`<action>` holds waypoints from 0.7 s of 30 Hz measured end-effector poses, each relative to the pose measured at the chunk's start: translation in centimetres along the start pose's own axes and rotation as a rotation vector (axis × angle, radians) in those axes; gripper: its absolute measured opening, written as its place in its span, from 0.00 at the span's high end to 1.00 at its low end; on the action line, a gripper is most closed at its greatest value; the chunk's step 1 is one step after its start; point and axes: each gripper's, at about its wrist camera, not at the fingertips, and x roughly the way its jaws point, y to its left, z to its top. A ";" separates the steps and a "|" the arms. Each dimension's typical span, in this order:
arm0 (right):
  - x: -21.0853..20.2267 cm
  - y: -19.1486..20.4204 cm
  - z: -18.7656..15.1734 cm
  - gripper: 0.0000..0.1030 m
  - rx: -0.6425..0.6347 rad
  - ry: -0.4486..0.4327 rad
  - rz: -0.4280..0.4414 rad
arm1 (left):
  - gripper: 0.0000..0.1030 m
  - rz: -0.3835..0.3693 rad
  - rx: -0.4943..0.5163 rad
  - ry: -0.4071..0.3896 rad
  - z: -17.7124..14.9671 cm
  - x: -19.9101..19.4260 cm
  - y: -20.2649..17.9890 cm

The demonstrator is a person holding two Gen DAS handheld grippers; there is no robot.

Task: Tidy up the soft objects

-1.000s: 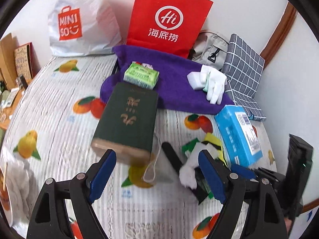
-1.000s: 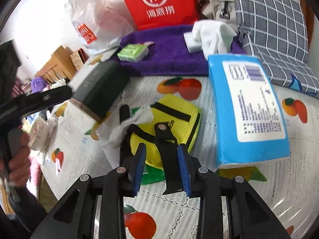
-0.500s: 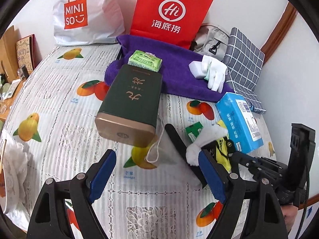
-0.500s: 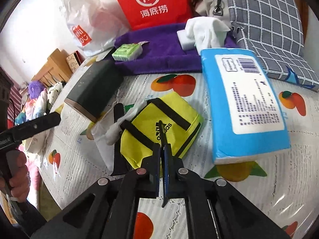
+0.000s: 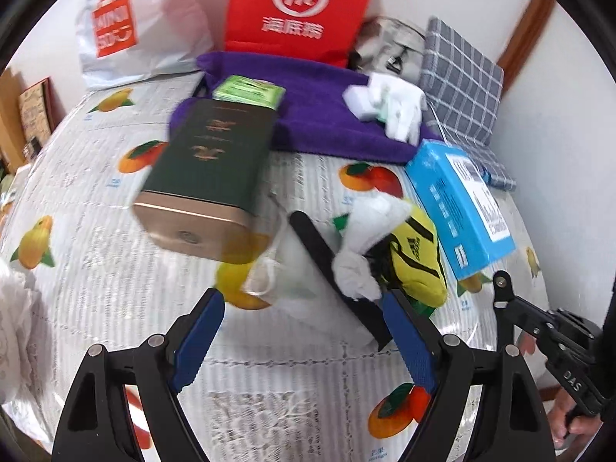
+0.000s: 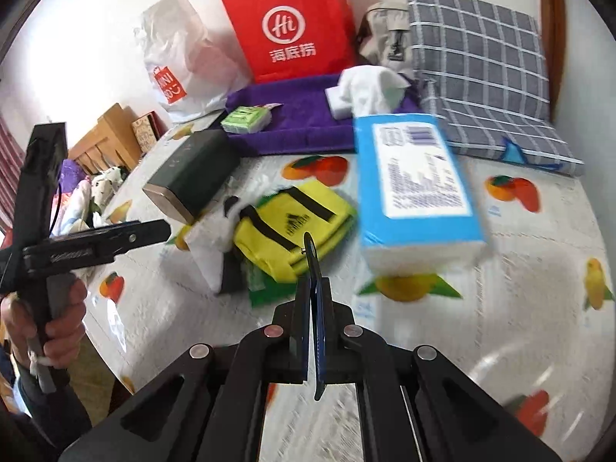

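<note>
1. Blue-padded, our left gripper (image 5: 296,331) stands wide apart over the fruit-print cloth (image 5: 115,288), holding nothing.
2. Our right gripper (image 6: 313,300) is pressed together on a thin black strap (image 6: 309,248) leading to the yellow pouch (image 6: 292,227), which lies beside the blue tissue pack (image 6: 415,188).
3. Only the left view shows the black flat bar (image 5: 327,269) and crumpled white cloth (image 5: 369,223) clearly.
4. Only the right view shows the wooden furniture (image 6: 104,142). Blur smears the dark green box (image 5: 215,161).

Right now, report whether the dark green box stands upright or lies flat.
Flat: the dark green box lies on its broad side, gold end facing the left camera.
</note>
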 end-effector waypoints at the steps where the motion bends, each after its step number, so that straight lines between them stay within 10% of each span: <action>1: -0.1 -0.2 -0.3 0.97 -0.001 0.003 -0.008 | 0.19 0.006 0.022 0.004 -0.1 0.5 -0.5; 13: 1.8 -5.4 -3.3 0.97 0.084 0.047 -0.064 | 0.20 0.058 0.142 0.021 0.3 3.7 -3.0; 21: 2.6 -6.5 -3.7 0.90 0.097 0.062 -0.080 | 0.48 0.053 0.168 0.016 0.7 4.9 -3.8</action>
